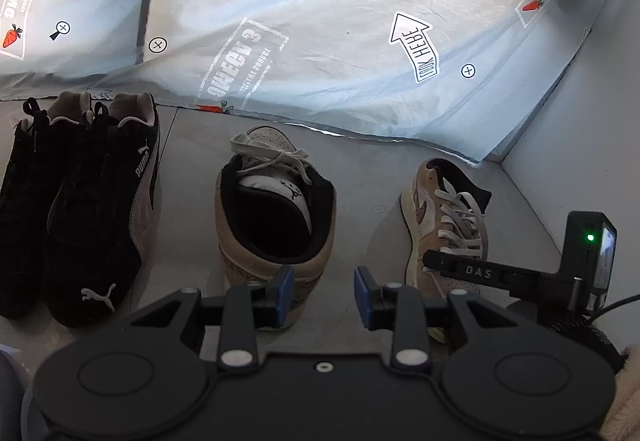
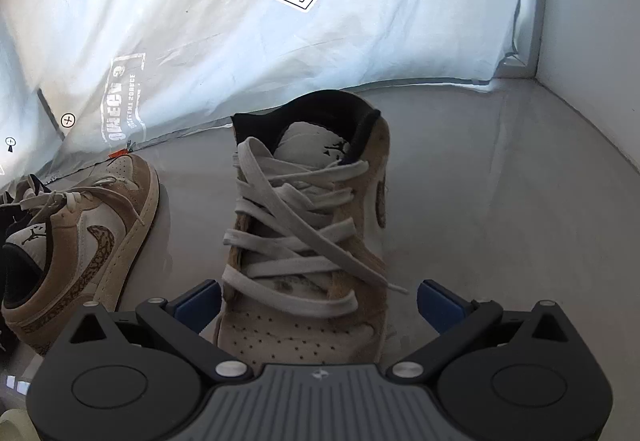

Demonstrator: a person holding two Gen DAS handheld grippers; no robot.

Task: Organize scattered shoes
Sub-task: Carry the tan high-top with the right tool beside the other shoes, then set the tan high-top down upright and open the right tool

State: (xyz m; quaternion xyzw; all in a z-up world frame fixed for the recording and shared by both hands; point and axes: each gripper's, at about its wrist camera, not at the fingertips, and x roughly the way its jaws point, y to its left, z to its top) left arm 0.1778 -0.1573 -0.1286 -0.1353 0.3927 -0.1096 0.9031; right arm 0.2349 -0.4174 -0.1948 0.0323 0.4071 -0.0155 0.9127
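Note:
A tan and white sneaker [image 1: 272, 217] stands mid-floor with its heel toward me. My left gripper [image 1: 324, 295] is open just behind that heel, with nothing between its pads. The matching sneaker [image 2: 308, 241] points its toe at my right gripper [image 2: 320, 305], which is open with a pad on either side of the toe. The right pad stands clear of the shoe. This same sneaker [image 1: 444, 225] shows at the right in the left wrist view, with a right gripper finger [image 1: 472, 271] across it. A pair of black Puma shoes [image 1: 80, 201] sits side by side at the left.
A light blue printed sheet [image 1: 320, 21] hangs along the back down to the grey floor [image 2: 500, 221]. A white wall [image 2: 592, 21] closes the right side. A fuzzy sleeve [image 1: 624, 401] shows at the lower right.

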